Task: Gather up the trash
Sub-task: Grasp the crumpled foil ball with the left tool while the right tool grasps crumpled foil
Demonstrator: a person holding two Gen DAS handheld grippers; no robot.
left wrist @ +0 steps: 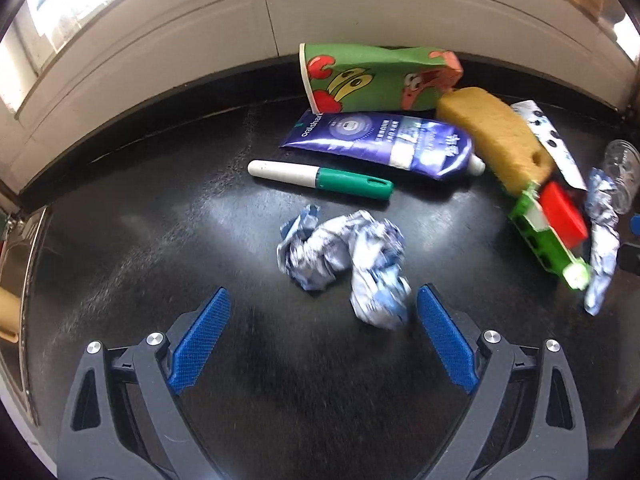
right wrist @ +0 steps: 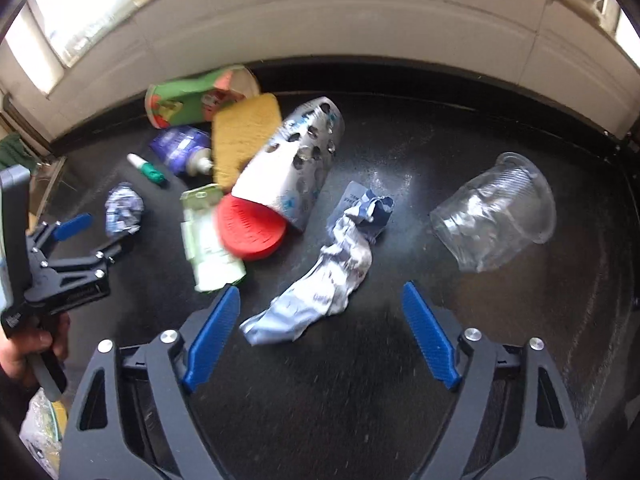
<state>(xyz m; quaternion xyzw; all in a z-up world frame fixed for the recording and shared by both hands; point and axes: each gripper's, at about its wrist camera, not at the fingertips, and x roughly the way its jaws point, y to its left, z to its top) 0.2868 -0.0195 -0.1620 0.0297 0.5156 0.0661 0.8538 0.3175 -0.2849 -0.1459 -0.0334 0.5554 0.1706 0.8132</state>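
Left hand-held gripper (left wrist: 324,300) hangs over a black desk (left wrist: 140,240) with its blue pads spread wide and nothing between them. Just beyond its tips lies a crumpled blue-and-white wrapper (left wrist: 344,256), apart from both pads. Farther back lie a white marker with a green cap (left wrist: 320,179), a purple toothpaste tube (left wrist: 380,142) and a flattened green paper cup (left wrist: 376,76), which lies against the white wall (left wrist: 160,40) at the desk's far edge. To the right, a yellow sponge (left wrist: 496,136), a green-and-white carton (left wrist: 540,236) and a red lid (left wrist: 564,212) crowd together. Bare desk lies open to the left of the wrapper.

Right hand-held gripper (right wrist: 320,304) also stands wide, gripping nothing. A long twisted wrapper (right wrist: 320,280) lies between and just ahead of its pads, touching neither. A crushed clear plastic cup (right wrist: 496,212) lies on its side to the right, with bare desk around it and behind it up to the wall. A white dotted paper cup (right wrist: 288,164) lies on its side over the red lid, near the twisted wrapper's far end. At the left edge of this view, a hand (right wrist: 24,348) holds the other gripper.
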